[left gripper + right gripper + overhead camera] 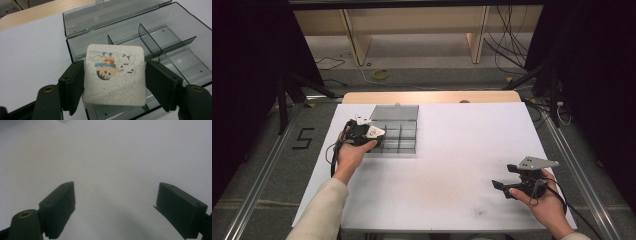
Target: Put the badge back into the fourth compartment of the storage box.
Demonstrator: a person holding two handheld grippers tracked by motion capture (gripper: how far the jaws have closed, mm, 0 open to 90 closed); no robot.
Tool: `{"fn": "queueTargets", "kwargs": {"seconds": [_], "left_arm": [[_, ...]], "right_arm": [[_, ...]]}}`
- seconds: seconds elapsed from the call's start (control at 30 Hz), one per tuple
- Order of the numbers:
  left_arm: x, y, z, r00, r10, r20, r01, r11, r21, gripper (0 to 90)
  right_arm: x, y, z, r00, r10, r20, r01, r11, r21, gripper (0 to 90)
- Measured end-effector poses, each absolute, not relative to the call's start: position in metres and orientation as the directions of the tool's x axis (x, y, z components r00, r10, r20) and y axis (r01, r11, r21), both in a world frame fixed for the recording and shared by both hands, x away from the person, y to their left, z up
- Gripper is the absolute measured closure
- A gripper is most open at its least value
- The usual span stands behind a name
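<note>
My left gripper [115, 80] holds a square white coaster [115, 75] between its two black jaws, one pressed against each side edge; the coaster bears a small coloured cartoon print, seen upside down in the left gripper view, and its surface is rough and pulpy; it hangs over the near-left part of a smoke-grey plastic organiser box [172, 37], above the box's near wall. The box stands open on the white table [452, 165], its lid [105, 15] folded back on the far side; thin dividers [150, 40] split the interior into compartments, and those visible hold nothing. In the high view my left hand [349, 152] carries that gripper [364, 134] at the left edge of the box [399, 132], on the far-left part of the table; a pale sleeve [319, 210] covers the forearm.

My right gripper [115, 207] has its jaws spread wide apart with nothing between them, above bare white tabletop [112, 157]; in the high view it [499, 186] sits in my right hand [544, 202] at the near-right part of the table, well apart from the box, jaws pointing left.
</note>
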State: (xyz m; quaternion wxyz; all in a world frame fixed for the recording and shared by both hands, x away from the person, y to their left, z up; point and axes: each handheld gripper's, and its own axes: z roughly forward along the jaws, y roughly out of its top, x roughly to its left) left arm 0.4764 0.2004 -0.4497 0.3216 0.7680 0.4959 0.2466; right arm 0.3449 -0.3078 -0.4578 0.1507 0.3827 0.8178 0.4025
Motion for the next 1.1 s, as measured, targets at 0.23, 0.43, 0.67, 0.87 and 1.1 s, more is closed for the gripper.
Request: {"fn": "queueTargets", "kwargs": {"seconds": [0.23, 0.43, 0.67, 0.87, 1.1], "left_arm": [[0.4781, 0.1998, -0.4527, 0.387, 0.92, 0.054, 0.613, -0.301, 0.731, 32.7], [0.4788, 0.2016, -0.4542, 0.379, 0.924, 0.055, 0.624, -0.299, 0.722, 32.7], [0.4771, 0.2051, -0.4524, 0.37, 0.927, 0.059, 0.625, -0.296, 0.722, 29.8], [0.4734, 0.2065, -0.4474, 0.364, 0.93, 0.057, 0.61, -0.284, 0.739, 26.5], [0.4703, 0.2071, -0.4444, 0.361, 0.932, 0.044, 0.605, -0.27, 0.749, 26.4]], "right_arm": [[0.3451, -0.3081, -0.458, -0.662, 0.747, 0.06, 0.505, 0.386, 0.772, 16.5], [0.3449, -0.3082, -0.4578, -0.662, 0.747, 0.061, 0.504, 0.383, 0.774, 16.5], [0.345, -0.3083, -0.4578, -0.662, 0.747, 0.06, 0.503, 0.384, 0.774, 16.4], [0.3452, -0.3084, -0.458, -0.662, 0.747, 0.058, 0.502, 0.385, 0.774, 16.5], [0.3452, -0.3089, -0.4578, -0.66, 0.749, 0.06, 0.504, 0.382, 0.775, 16.5]]}}
